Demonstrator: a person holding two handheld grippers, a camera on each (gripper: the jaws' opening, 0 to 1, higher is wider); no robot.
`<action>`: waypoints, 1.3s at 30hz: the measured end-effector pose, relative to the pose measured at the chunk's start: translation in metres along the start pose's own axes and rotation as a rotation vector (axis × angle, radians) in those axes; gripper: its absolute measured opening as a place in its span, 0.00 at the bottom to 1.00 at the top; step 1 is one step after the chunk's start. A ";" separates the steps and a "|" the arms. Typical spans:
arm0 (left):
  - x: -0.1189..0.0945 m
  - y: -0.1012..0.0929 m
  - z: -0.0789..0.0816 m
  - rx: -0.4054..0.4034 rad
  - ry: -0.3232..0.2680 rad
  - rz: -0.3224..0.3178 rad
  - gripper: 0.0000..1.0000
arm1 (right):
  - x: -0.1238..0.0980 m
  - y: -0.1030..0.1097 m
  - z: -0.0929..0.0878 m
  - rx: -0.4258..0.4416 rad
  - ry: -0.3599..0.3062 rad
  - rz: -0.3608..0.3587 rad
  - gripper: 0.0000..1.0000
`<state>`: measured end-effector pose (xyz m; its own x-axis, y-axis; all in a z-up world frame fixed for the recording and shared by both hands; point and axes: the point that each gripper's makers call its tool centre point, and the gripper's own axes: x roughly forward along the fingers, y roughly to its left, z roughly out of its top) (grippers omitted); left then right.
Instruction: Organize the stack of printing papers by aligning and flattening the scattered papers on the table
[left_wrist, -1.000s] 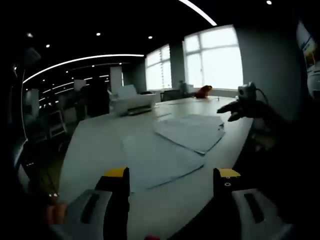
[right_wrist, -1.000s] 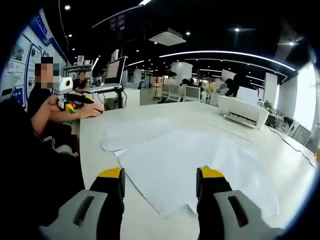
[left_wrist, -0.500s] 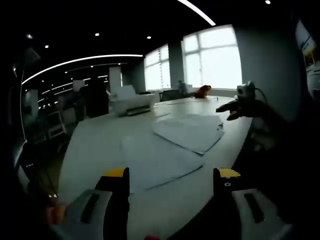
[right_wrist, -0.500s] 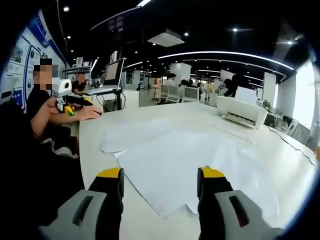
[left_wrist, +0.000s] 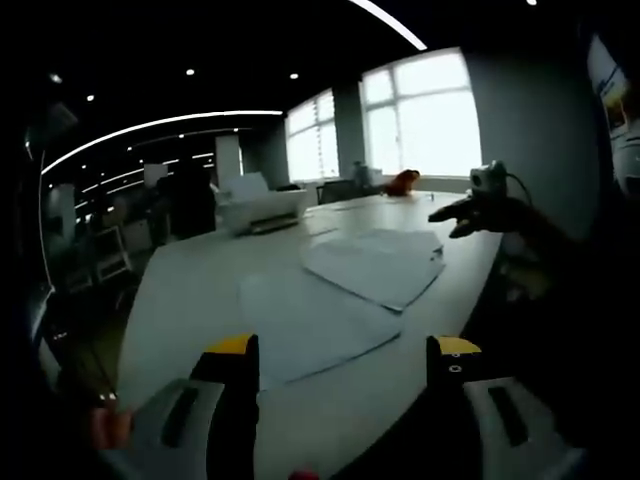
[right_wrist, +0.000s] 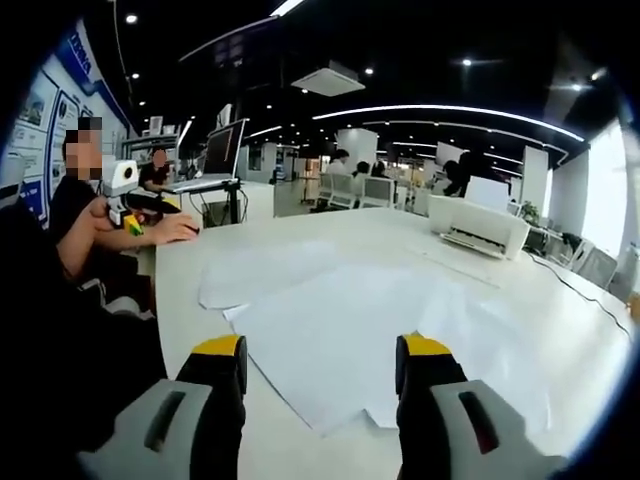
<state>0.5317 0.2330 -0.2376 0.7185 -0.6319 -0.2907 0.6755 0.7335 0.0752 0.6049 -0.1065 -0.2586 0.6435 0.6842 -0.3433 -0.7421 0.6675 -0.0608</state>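
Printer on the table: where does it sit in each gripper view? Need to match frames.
Left gripper view: the white printer sits left of centre at the table's far side, beyond the scattered papers.
Right gripper view: the printer sits upper right, past the papers.
Shared landmark: the scattered papers on the white table.

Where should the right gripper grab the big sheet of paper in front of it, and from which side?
Probably the near corner of the large sheet, where its edge comes to a jagged point just ahead of the open right gripper. The paper lies flat on the table, so come in low from the near side and slide one jaw under that corner, rather than pressing down mid-sheet.
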 end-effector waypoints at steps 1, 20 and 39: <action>0.000 0.000 0.001 0.001 -0.002 0.000 0.71 | 0.000 0.000 0.001 0.000 -0.003 -0.003 0.55; 0.001 0.001 -0.004 -0.012 -0.003 -0.004 0.71 | 0.011 -0.008 -0.002 0.001 0.027 -0.028 0.56; 0.013 -0.009 -0.003 -0.006 0.001 -0.012 0.71 | 0.024 -0.021 -0.002 -0.009 0.035 -0.023 0.57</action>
<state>0.5350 0.2190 -0.2454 0.7103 -0.6402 -0.2925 0.6828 0.7276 0.0657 0.6351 -0.1046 -0.2679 0.6533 0.6583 -0.3740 -0.7293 0.6798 -0.0774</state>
